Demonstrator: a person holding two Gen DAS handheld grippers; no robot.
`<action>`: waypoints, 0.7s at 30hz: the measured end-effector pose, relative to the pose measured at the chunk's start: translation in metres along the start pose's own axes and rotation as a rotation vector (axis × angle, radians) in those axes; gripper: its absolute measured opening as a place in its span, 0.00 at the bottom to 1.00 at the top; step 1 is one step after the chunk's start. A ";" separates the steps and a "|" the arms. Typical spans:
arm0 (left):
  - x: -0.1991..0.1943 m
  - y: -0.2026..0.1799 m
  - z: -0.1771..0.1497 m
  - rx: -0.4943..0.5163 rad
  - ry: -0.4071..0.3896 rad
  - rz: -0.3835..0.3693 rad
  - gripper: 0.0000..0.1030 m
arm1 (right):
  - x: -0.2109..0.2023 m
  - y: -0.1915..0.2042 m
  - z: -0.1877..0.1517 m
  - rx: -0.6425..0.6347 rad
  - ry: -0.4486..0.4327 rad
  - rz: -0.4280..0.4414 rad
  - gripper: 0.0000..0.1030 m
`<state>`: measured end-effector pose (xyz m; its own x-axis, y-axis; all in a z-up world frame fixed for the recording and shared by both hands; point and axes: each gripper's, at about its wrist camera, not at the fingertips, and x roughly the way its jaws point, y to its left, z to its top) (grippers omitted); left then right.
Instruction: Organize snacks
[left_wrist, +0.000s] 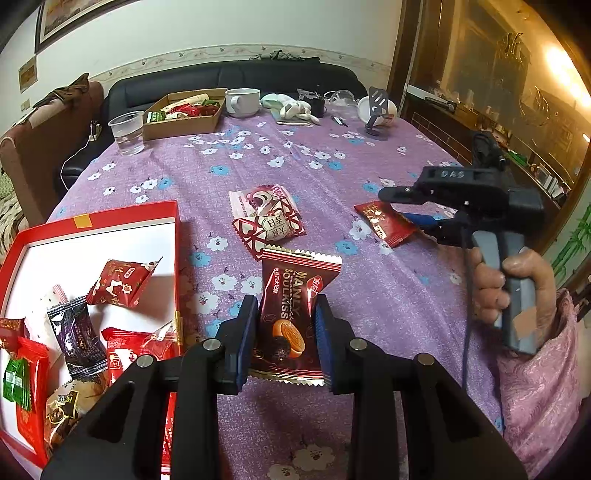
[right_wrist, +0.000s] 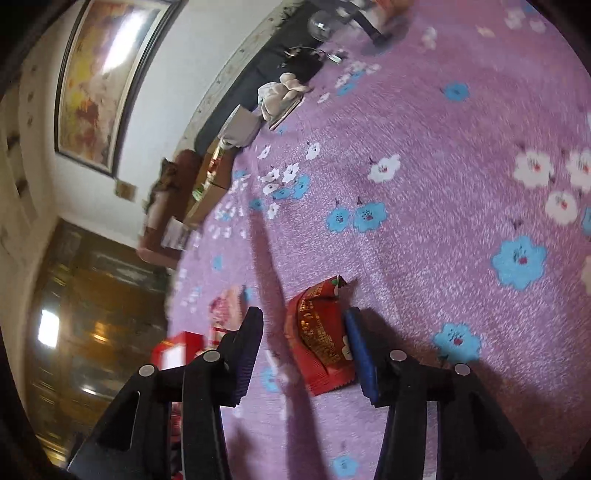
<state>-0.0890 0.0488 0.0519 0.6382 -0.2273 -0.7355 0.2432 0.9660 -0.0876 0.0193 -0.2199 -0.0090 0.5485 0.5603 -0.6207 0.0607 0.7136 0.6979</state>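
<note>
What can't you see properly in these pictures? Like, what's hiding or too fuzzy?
- Left wrist view: the red box is cut off by the picture's edge, and the left gripper covers some snacks inside.
- Left wrist view: what fills the far cardboard box is too small to name.
- Right wrist view: the red packet has blurred printing, and one finger hides its edge, so touching is unclear.

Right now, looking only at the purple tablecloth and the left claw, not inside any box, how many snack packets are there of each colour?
Dark brown packet, held in the left claw: 1
Pink and white packet, lying on the purple tablecloth: 1
Red packet, lying by the right claw: 1
Total: 3
</note>
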 end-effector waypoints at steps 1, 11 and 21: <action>-0.001 -0.001 0.000 0.001 -0.001 0.002 0.27 | 0.001 0.003 -0.001 -0.027 -0.004 -0.020 0.44; -0.009 0.003 0.000 -0.006 -0.012 -0.005 0.27 | 0.016 0.041 -0.023 -0.330 -0.031 -0.252 0.23; -0.029 0.028 0.001 -0.047 -0.058 0.011 0.27 | 0.000 0.023 -0.011 -0.187 -0.084 -0.181 0.21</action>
<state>-0.1001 0.0823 0.0711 0.6824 -0.2218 -0.6965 0.2019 0.9730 -0.1121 0.0116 -0.1989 0.0032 0.6103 0.3857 -0.6919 0.0130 0.8685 0.4956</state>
